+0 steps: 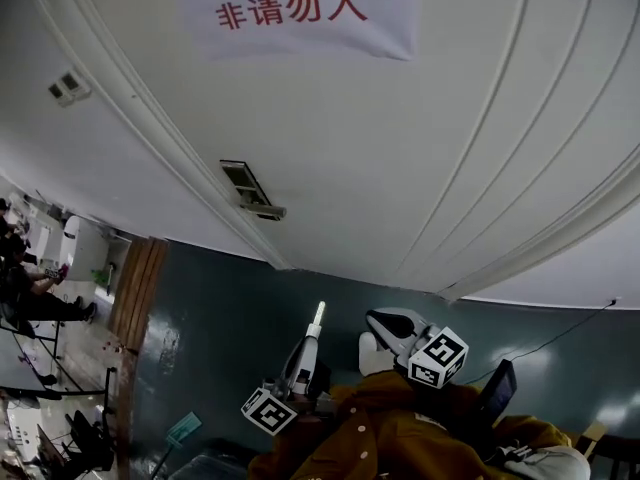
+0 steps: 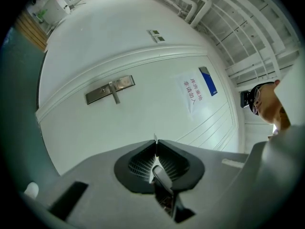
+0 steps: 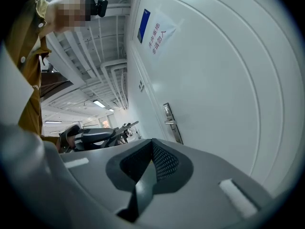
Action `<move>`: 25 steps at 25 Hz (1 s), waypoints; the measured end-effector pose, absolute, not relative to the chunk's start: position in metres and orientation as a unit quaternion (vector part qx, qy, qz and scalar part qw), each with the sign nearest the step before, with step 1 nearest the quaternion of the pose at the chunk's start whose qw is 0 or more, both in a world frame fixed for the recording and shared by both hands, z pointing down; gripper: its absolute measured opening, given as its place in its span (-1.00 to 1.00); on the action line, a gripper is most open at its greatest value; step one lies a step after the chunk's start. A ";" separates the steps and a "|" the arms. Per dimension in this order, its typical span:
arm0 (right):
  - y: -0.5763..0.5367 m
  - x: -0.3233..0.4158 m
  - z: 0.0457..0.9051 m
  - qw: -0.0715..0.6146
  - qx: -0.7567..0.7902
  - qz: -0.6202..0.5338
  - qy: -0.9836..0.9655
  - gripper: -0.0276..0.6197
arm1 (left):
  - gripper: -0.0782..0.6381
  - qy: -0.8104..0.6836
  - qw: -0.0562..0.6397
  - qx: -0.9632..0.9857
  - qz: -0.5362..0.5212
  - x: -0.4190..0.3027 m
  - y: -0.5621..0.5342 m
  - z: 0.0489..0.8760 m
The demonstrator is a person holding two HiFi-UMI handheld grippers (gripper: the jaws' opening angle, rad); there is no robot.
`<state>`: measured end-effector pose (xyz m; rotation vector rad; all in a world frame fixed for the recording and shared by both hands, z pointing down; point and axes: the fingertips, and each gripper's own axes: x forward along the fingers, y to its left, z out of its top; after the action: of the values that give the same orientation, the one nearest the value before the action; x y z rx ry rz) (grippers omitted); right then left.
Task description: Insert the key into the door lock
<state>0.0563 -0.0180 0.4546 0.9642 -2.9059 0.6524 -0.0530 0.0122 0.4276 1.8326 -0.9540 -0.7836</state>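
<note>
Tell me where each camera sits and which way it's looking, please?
Head view: on the person's head, facing forward and down at the white door; left gripper, right gripper and brown sleeves show at the bottom.
Left gripper view: rides the left gripper, facing the door lock; its jaws pinch the key; the person's head shows at right.
Right gripper view: rides the right gripper, looking along the door; jaws together; brown jacket at left.
Shared: all three show the door lock and paper sign.
</note>
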 end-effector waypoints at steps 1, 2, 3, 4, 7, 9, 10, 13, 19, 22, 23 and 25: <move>-0.030 0.059 0.453 0.003 0.307 0.207 -0.929 -0.90 | -0.73 -0.386 0.448 0.742 -0.316 -0.050 0.000 0.428; -0.040 0.061 0.452 0.002 0.305 0.205 -0.930 -0.90 | -0.73 -0.386 0.446 0.743 -0.316 -0.049 -0.011 0.428; -0.047 0.062 0.453 0.003 0.302 0.205 -0.931 -0.90 | -0.73 -0.388 0.445 0.743 -0.315 -0.048 -0.019 0.429; -0.053 0.062 0.455 0.004 0.299 0.205 -0.932 -0.90 | -0.73 -0.393 0.445 0.741 -0.315 -0.050 -0.025 0.431; -0.066 0.057 0.461 0.008 0.287 0.213 -0.934 -0.90 | -0.73 -0.416 0.455 0.719 -0.321 -0.064 -0.037 0.444; -0.071 0.054 0.460 0.010 0.282 0.219 -0.934 -0.90 | -0.73 -0.429 0.466 0.702 -0.326 -0.073 -0.041 0.450; -0.074 0.053 0.460 0.010 0.281 0.221 -0.934 -0.90 | -0.73 -0.433 0.471 0.694 -0.329 -0.077 -0.044 0.452; -0.085 0.048 0.459 0.012 0.280 0.221 -0.934 -0.90 | -0.73 -0.443 0.499 0.662 -0.342 -0.090 -0.055 0.470; -0.116 0.028 0.450 0.014 0.300 0.183 -0.936 -0.90 | -0.73 -0.436 0.521 0.646 -0.349 -0.120 -0.101 0.487; -0.135 0.022 0.452 0.014 0.314 0.167 -0.935 -0.90 | -0.73 -0.436 0.519 0.644 -0.356 -0.133 -0.124 0.493; -0.139 0.020 0.453 0.015 0.317 0.165 -0.934 -0.90 | -0.73 -0.436 0.518 0.642 -0.360 -0.136 -0.129 0.496; -0.147 0.017 0.452 0.018 0.320 0.159 -0.934 -0.90 | -0.73 -0.437 0.519 0.635 -0.370 -0.144 -0.140 0.503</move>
<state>0.0171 -0.1466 0.4517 0.9939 -2.9018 0.4927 -0.1435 -0.1405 0.5026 1.5220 -1.0479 -0.8873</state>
